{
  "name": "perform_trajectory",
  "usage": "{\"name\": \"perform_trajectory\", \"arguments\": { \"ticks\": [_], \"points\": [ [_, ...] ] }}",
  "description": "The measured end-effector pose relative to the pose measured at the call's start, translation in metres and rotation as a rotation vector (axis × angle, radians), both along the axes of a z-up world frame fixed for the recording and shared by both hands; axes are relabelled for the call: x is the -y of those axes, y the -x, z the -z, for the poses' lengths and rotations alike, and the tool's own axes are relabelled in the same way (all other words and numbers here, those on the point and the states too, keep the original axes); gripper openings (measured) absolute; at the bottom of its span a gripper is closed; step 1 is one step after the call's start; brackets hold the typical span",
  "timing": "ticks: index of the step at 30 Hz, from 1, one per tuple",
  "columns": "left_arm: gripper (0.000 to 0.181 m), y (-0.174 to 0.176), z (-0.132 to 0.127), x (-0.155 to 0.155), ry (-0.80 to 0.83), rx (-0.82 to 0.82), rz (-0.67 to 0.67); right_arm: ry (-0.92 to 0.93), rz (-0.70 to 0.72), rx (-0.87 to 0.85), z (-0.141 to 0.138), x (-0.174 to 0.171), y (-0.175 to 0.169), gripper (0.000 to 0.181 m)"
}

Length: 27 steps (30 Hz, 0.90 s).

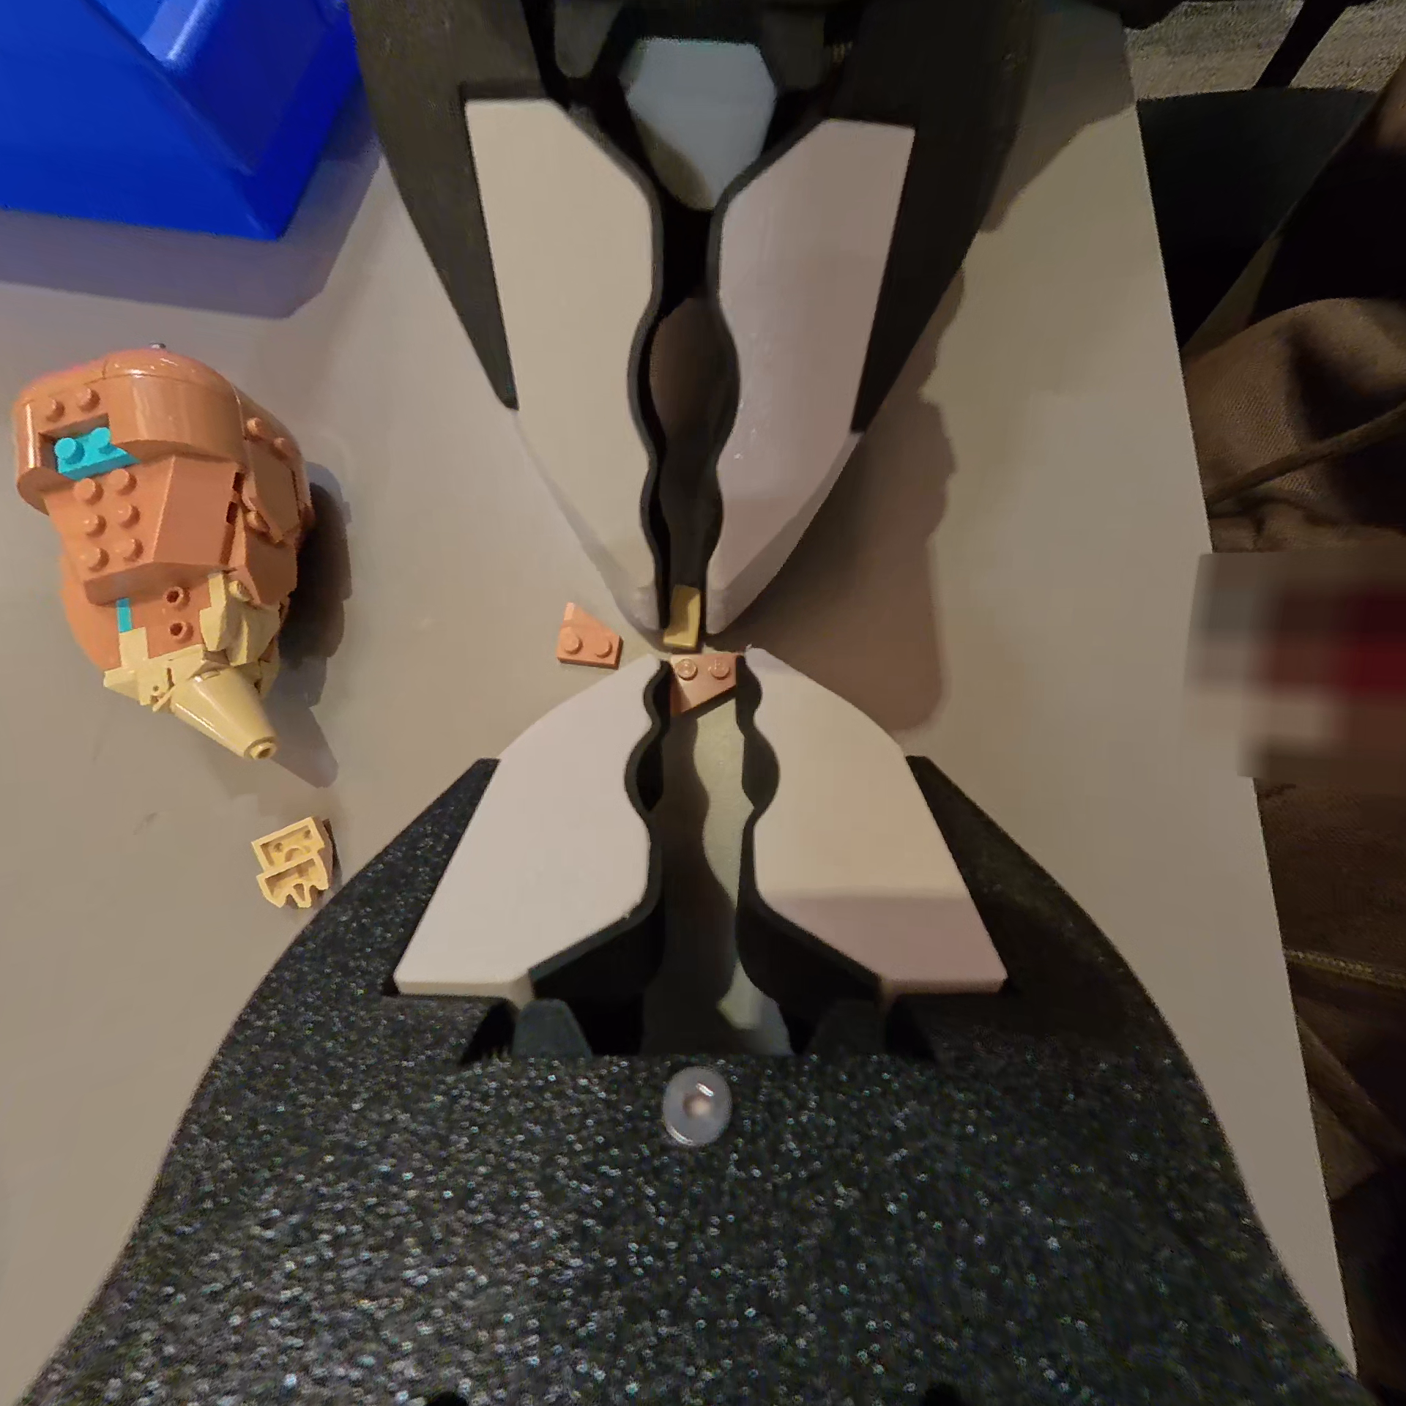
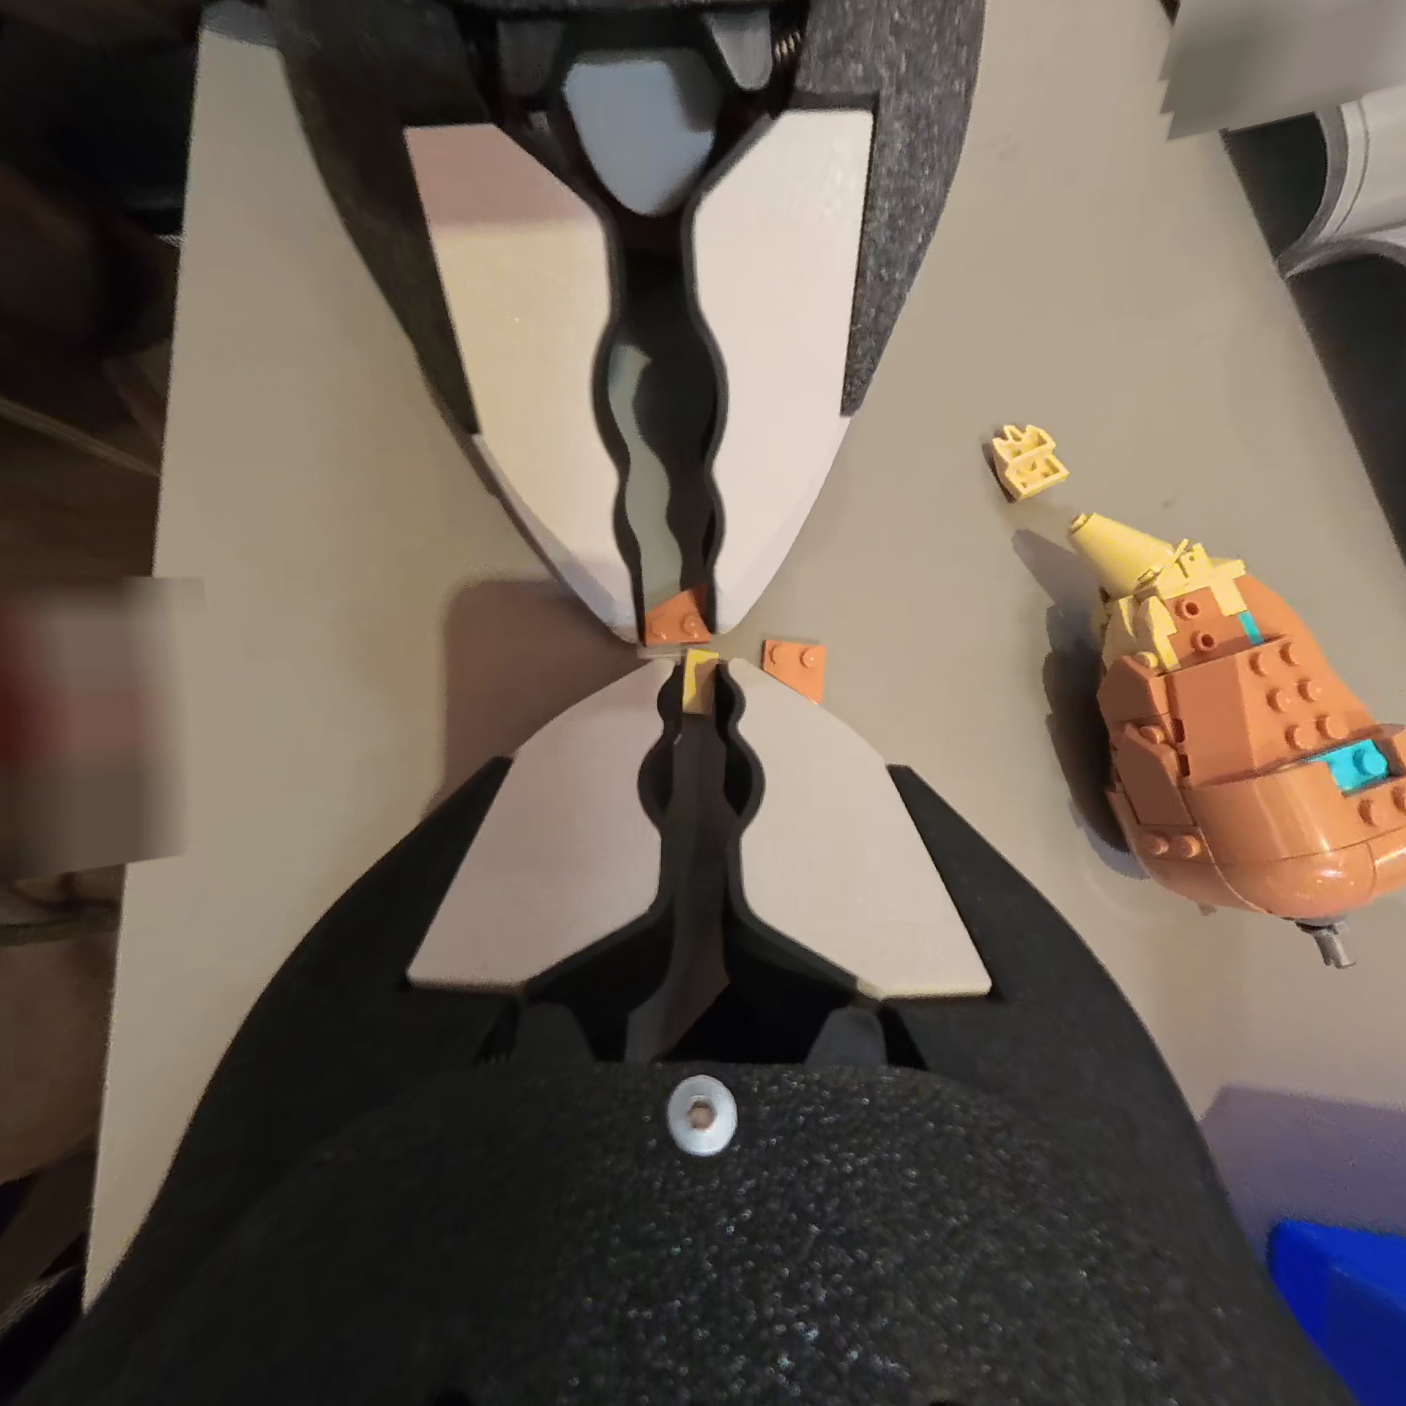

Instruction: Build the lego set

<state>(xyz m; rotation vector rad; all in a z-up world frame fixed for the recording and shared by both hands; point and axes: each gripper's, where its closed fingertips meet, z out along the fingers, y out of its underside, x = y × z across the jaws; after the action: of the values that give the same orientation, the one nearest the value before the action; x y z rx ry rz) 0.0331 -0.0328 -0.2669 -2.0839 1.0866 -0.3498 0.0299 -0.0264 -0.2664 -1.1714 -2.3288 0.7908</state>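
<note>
My left gripper [image 1: 704,673] is shut on a small brown wedge plate [image 1: 704,688] with two studs. My right gripper [image 2: 696,673] is shut on a small tan piece [image 2: 698,681]. The two grippers meet tip to tip over the grey table, and the two pieces almost touch. In the left wrist view the right gripper [image 1: 685,631] comes in from the top with the tan piece [image 1: 685,612]. In the right wrist view the left gripper [image 2: 677,628] comes in from the top with the brown plate [image 2: 677,618]. A partly built brown and tan model [image 1: 167,532] [image 2: 1248,730] lies on its side.
A second loose brown plate [image 1: 590,647] [image 2: 795,662] lies beside the fingertips. A tan bracket piece [image 1: 293,863] [image 2: 1027,460] lies near the model's cone tip. A blue bin [image 1: 175,114] [image 2: 1339,1308] stands at the table's far side. The table edge [image 1: 1187,532] borders dark fabric. The tips of both grippers are at nearly the same place.
</note>
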Motion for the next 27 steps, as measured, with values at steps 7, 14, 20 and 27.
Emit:
{"name": "perform_trajectory", "arguments": {
  "ticks": [7, 14, 20, 27],
  "points": [
    [0.016, -0.0011, -0.0012, -0.0007, -0.002, 0.011, 0.002, -0.014, -0.026, -0.064, -0.0072, 0.003, 0.0011, 0.008],
    [0.016, -0.0009, -0.0015, -0.0012, -0.004, 0.011, -0.004, -0.027, -0.034, -0.066, -0.0063, 0.0046, 0.0022, 0.008],
    [0.016, -0.0011, -0.0017, -0.002, -0.005, 0.013, -0.008, -0.033, -0.031, -0.063, -0.0046, 0.0044, 0.0017, 0.008],
    [0.016, -0.0011, -0.0008, -0.002, -0.006, 0.004, -0.01, -0.037, -0.03, -0.067, -0.005, 0.0042, 0.0011, 0.008]
  ]
}}
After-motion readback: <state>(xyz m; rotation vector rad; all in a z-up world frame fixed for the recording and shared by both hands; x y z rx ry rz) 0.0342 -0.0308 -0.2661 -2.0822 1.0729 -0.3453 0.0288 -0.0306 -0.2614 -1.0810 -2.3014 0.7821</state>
